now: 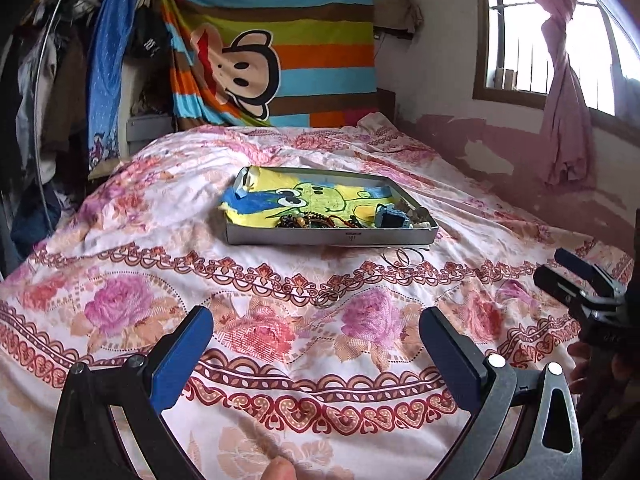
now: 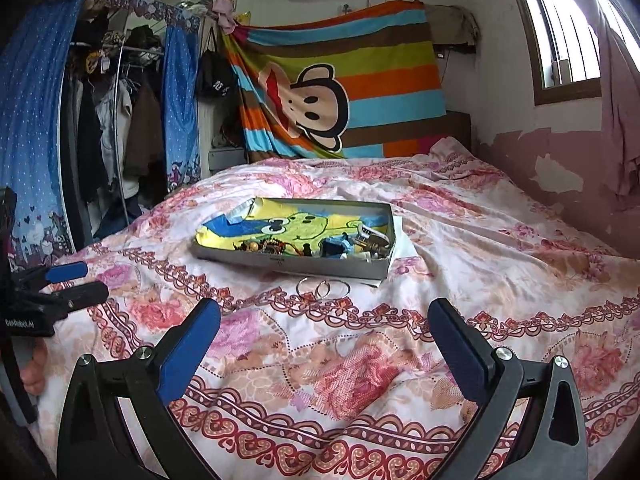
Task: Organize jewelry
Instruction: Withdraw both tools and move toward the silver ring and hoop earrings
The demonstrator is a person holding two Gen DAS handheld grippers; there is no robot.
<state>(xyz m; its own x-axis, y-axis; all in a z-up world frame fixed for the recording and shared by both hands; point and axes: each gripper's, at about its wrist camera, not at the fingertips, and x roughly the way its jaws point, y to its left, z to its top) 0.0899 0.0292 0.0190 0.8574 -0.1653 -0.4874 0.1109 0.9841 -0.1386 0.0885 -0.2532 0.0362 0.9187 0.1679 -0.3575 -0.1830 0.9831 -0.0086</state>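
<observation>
Both tools, left tool [image 1: 316, 354] and right tool [image 2: 324, 340], are released and empty. Ahead of them 3 bangles [image 2: 323, 289] lie on the bed [image 2: 480, 240] before the tray [image 2: 288, 265]; another ring [image 1: 327, 300] lies nearer. Sorting seems barely begun.

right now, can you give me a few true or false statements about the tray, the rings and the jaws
1. The shallow grey metal tray sits on the floral pink bedspread. True.
2. The thin silver hoop rings lie inside the tray. False: they lie on the bedspread just in front of it.
3. The right gripper has its jaws open and empty. True.
4. The left gripper is clamped on a necklace. False: its jaws are open with nothing between them.
5. A single small silver ring lies on the bedspread ahead of the left gripper. True.
</observation>
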